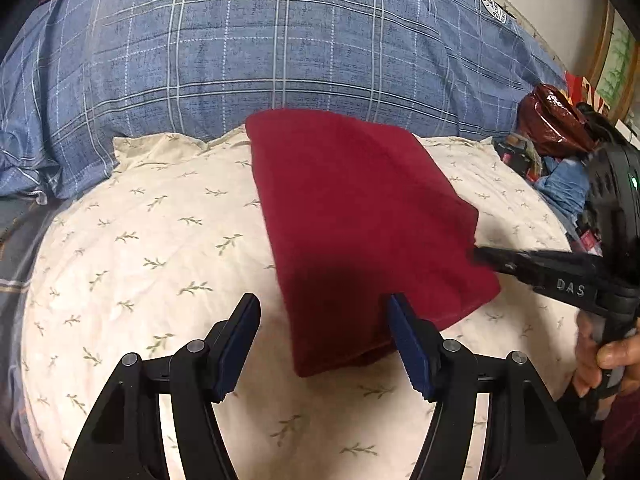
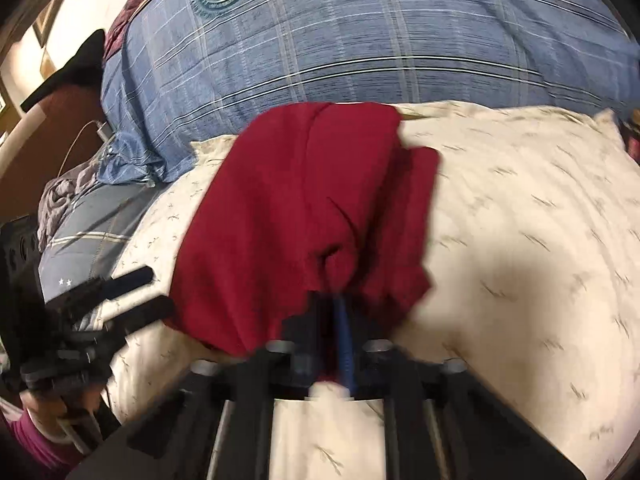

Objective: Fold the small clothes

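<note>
Red garment (image 1: 360, 220) lies lengthwise toward blue quilt (image 1: 240, 52); right gripper (image 2: 338, 312) pinches it, left gripper (image 1: 324, 336) wide.

A: Where is there room?
B: Bare cream pillow (image 1: 132, 248) lies left of the red cloth (image 1: 360, 216).
A: And obstacles?
B: Blue plaid duvet (image 1: 256, 52) behind; clutter (image 1: 556, 128) on the right.

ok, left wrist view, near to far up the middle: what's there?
left gripper, jaws open → red garment on the cream leaf-print pillow → blue plaid duvet.
</note>
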Demonstrator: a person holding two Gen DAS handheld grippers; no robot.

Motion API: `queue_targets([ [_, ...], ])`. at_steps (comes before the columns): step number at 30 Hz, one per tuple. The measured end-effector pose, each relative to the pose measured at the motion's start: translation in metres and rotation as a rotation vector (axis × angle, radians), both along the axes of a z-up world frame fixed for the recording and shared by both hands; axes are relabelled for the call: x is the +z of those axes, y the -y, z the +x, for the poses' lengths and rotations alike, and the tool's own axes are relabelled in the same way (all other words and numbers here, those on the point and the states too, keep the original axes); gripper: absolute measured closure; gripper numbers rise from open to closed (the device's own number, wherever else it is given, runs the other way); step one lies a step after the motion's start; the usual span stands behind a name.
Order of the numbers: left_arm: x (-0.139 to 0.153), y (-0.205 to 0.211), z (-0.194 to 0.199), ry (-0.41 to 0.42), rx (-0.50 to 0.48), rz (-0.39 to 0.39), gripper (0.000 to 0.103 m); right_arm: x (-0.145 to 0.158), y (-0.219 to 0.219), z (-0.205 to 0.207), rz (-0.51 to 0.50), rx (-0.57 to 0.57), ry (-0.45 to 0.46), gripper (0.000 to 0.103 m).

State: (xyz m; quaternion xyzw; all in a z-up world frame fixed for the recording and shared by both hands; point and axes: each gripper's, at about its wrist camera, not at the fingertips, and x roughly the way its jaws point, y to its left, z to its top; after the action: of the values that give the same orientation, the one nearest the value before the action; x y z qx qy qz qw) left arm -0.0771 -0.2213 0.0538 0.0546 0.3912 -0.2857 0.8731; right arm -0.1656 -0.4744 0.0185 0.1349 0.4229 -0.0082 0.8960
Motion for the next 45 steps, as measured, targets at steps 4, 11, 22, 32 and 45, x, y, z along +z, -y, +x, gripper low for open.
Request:
queue_targets([
  [4,-0.011,0.006,0.006,-0.038,0.026,-0.020,0.038,-0.002,0.023,-0.012,0.140,-0.053,0.023,0.103],
  [11,-0.016,0.017,0.006,0.001,0.032,0.005,0.038,0.044,0.003,-0.003,0.102,-0.015,0.108,0.049],
  [22,-0.016,0.018,0.004,0.010,0.018,0.030,0.038,-0.004,-0.023,-0.004,0.044,0.047,0.012,0.097],
  [32,-0.024,0.026,0.015,-0.001,0.043,0.031,0.037,0.042,-0.015,-0.016,0.109,0.005,0.098,0.083],
  [45,-0.033,0.035,0.026,-0.020,0.047,0.036,0.030,0.010,-0.011,0.067,-0.140,-0.074,0.033,0.083],
])
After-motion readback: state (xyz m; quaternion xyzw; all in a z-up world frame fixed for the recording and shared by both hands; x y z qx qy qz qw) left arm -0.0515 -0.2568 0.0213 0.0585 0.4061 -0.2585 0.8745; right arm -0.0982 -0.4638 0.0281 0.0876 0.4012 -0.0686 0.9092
